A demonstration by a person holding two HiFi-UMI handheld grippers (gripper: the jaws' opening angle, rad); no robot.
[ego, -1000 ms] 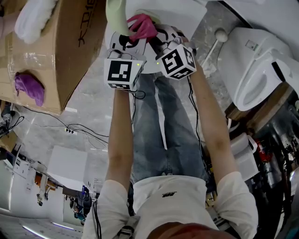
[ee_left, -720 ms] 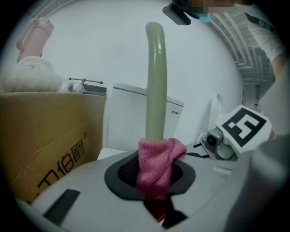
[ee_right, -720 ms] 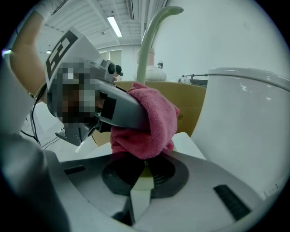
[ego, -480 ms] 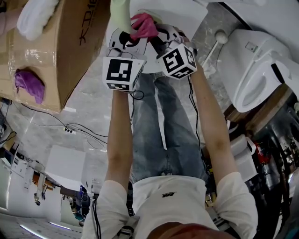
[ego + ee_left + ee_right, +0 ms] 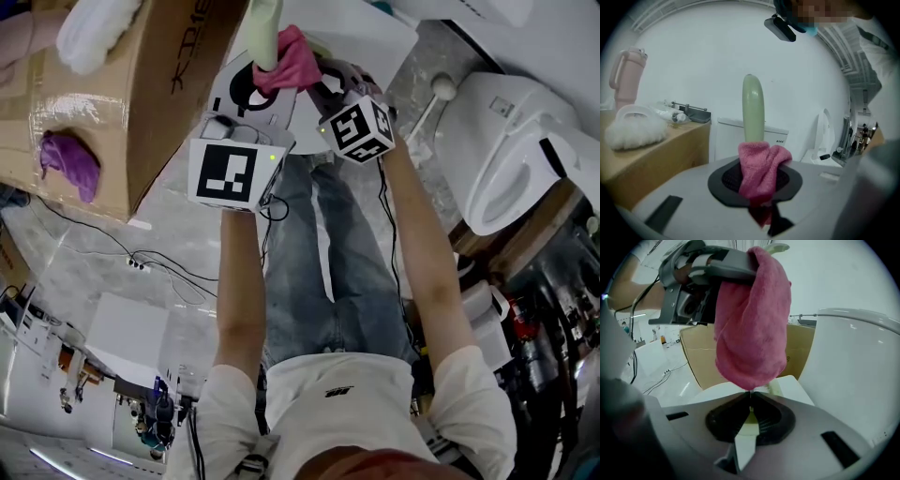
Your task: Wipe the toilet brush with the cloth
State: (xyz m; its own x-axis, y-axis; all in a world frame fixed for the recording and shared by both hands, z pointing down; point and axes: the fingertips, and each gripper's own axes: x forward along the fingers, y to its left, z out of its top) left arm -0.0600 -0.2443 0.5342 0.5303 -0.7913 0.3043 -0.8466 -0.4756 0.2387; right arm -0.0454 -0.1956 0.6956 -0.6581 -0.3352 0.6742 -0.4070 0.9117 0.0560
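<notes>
Both sets of fingers clamped: left gripper [image 5: 761,211] pinches pink cloth [image 5: 761,171] round upright toilet brush handle [image 5: 753,105]; right gripper [image 5: 749,404] grips handle lower, nearer person. Risk: cloth close to handle tip, could slide off; weak pinch drops it.

Under you lies a pale grey marbled stone floor [image 5: 178,225], with thin black cables [image 5: 173,272] trailing across it. At the head view's left you have a large brown cardboard box [image 5: 141,103]. A fluffy white bundle [image 5: 94,33] rests on its top, and a crumpled purple cloth [image 5: 67,161] shows against its side face. In the left gripper view, a pink plastic tumbler with a handle [image 5: 627,75] rises behind that bundle. At your right sits a white ceramic toilet [image 5: 511,141]. A plain white wall [image 5: 693,51] closes the room ahead of you, under even, soft light
</notes>
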